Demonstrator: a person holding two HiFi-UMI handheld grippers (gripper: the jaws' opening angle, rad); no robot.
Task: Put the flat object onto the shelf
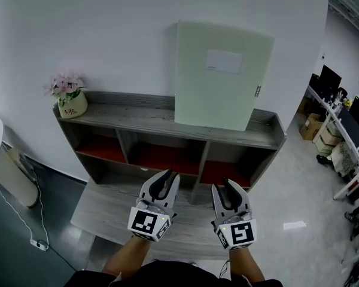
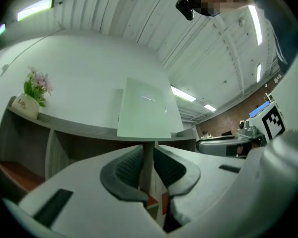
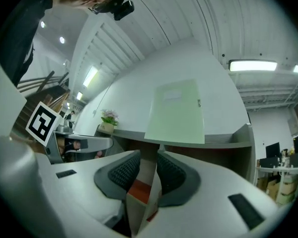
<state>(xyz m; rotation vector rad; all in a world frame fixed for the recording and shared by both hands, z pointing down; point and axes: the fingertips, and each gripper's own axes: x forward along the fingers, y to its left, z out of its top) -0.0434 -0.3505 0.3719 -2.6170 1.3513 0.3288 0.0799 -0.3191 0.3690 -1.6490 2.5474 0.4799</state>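
The flat object, a pale green board with a white label, stands upright on the grey shelf's top and leans against the white wall. It shows in the left gripper view and the right gripper view too. Both grippers are held low in front of the shelf, well below and apart from the board. My left gripper has its jaws almost together, with a narrow gap and nothing in it. My right gripper stands the same way, with nothing held.
A potted pink flower sits at the shelf top's left end. Red-floored compartments lie under the top. A low grey platform runs in front. A white round object and a power strip are at the left, desks at the right.
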